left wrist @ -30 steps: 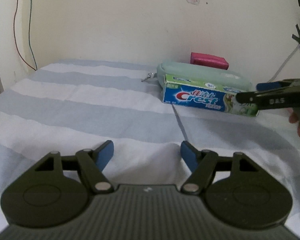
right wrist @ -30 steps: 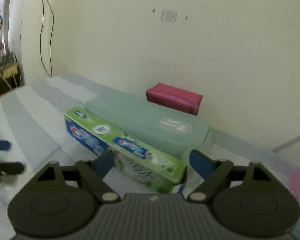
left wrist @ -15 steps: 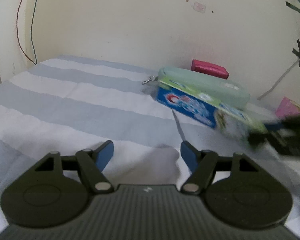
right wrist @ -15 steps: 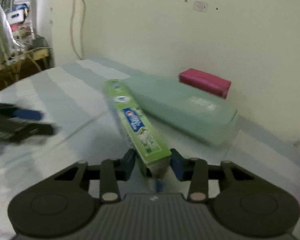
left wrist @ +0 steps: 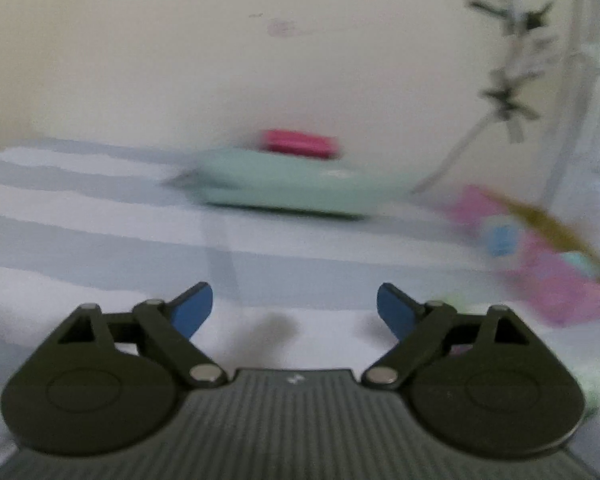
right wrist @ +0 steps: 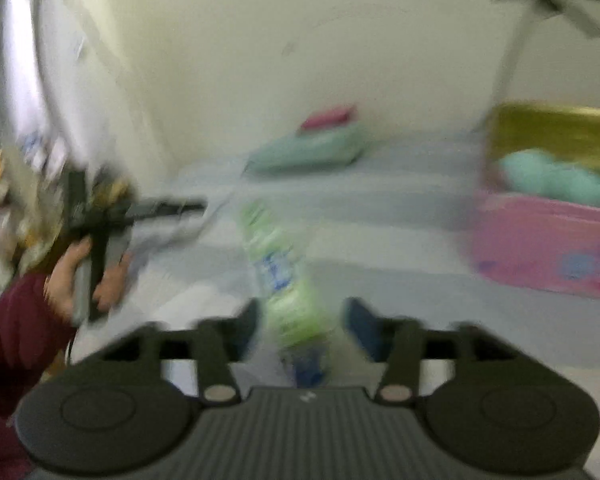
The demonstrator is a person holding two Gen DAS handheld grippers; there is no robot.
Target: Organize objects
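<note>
Both views are motion-blurred. In the right wrist view the green and blue toothpaste box (right wrist: 284, 276) lies lengthwise between the fingers of my right gripper (right wrist: 300, 320). The fingers stand a little apart from its sides, so the gripper looks open. My left gripper (left wrist: 294, 306) is open and empty above the striped sheet (left wrist: 100, 240); it also shows in the right wrist view (right wrist: 168, 208), held by a hand. A mint green case (left wrist: 300, 184) lies by the wall with a pink pouch (left wrist: 300, 142) behind it.
A pink box (right wrist: 548, 248) with a gold inner wall and a teal item (right wrist: 556, 178) inside stands at the right; it also shows in the left wrist view (left wrist: 540, 268). A cable (left wrist: 460, 152) hangs down the cream wall. Clutter sits at the far left (right wrist: 4, 200).
My right gripper carried the toothpaste box away from the mint case toward the pink box, and its fingers have spread apart from the box. The left view swung to the right.
</note>
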